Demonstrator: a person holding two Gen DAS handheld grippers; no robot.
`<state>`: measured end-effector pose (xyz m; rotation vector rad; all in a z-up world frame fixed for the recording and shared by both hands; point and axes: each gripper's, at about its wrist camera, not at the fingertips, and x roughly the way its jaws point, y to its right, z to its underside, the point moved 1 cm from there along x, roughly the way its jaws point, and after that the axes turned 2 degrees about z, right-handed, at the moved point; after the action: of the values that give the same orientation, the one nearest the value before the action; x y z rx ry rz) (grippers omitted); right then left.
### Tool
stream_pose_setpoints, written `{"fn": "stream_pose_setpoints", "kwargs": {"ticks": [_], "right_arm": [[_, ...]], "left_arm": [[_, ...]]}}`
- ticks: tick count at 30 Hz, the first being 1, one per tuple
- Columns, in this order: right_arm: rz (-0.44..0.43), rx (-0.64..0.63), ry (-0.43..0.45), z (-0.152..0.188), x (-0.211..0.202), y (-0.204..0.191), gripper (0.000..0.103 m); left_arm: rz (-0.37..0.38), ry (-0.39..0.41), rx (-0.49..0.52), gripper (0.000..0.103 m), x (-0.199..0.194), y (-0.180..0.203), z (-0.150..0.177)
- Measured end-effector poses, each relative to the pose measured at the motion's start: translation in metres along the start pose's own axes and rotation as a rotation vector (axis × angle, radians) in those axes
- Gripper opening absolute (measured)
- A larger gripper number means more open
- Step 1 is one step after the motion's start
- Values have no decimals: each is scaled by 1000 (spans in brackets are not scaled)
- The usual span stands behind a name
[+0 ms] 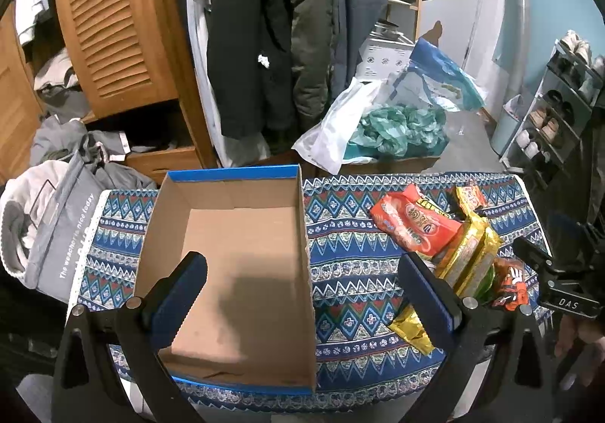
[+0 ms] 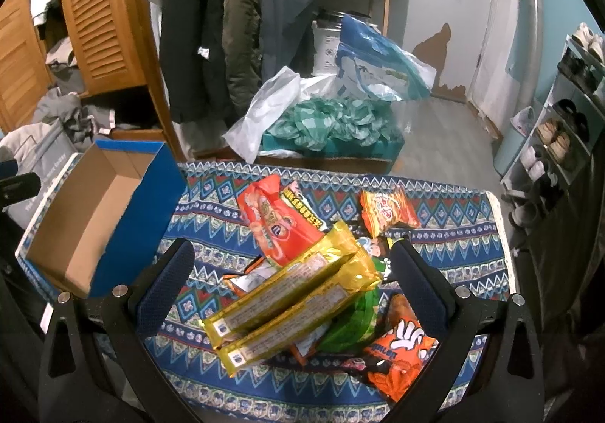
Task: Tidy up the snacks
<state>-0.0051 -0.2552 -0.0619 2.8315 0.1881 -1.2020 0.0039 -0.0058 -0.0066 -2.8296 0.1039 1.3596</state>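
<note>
- The patterned tablecloth [image 1: 351, 271] covers the table under everything.
- The empty cardboard box [image 1: 242, 271] sits open on its left part; my left gripper [image 1: 302, 294] hovers over it, fingers spread wide, holding nothing.
- The snack pile lies to the right, apart from the box: gold packets [image 2: 287, 302] on top, orange bag [image 2: 280, 226] behind.
- My right gripper [image 2: 291, 279] hangs above them, open and empty.

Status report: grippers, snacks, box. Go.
Left gripper open over empty box. Right gripper open above snack pile. Nothing in the way.
</note>
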Motion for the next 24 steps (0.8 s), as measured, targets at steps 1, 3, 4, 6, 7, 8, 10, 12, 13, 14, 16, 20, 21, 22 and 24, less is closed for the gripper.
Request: {"fn": "stream_pose_setpoints", "kwargs": {"ticks": [1, 3, 4, 6, 7, 8, 10, 12, 13, 14, 16, 20, 21, 22, 24], "right_arm": [[-1, 2, -1, 0, 0, 1, 101], [-1, 4, -2, 0, 0, 2, 101], [0, 3, -3, -1, 0, 2, 101], [-2, 4, -3, -1, 0, 2, 101], [-3, 4, -3, 0, 0, 2, 101], [-1, 3, -3, -1, 1, 1, 101], [-3, 2, -3, -1, 1, 1, 101], [-1, 3, -6, -1, 1, 2, 101], [-1, 5, -7, -1, 1, 2, 101], [-2, 6, -8, -1, 1, 3, 101], [-3, 10, -11, 0, 2, 3, 101], [-3, 9, -13, 1, 1, 3, 101], [-3, 10, -13, 1, 1, 4, 101], [-4, 12, -14, 1, 2, 4, 101], [-5, 13, -15, 2, 2, 4, 101]], "left_arm": [[1, -1, 0, 102, 0, 0, 0], [0, 0, 1, 102, 0, 0, 0], [-1, 0, 1, 102, 0, 1, 0], [-1, 0, 0, 102, 0, 0, 0], [-1, -1, 0, 102, 0, 1, 1], [-1, -1, 0, 102, 0, 0, 1], [2, -2, -2, 102, 0, 1, 0], [9, -2, -4, 102, 0, 2, 1], [9, -2, -5, 102, 0, 2, 1], [9, 0, -3, 102, 0, 3, 1], [9, 2, 1, 102, -1, 4, 1], [9, 0, 5, 102, 0, 4, 1], [10, -1, 5, 102, 1, 4, 1], [11, -2, 4, 102, 1, 3, 1], [13, -2, 3, 102, 1, 2, 1]]}}
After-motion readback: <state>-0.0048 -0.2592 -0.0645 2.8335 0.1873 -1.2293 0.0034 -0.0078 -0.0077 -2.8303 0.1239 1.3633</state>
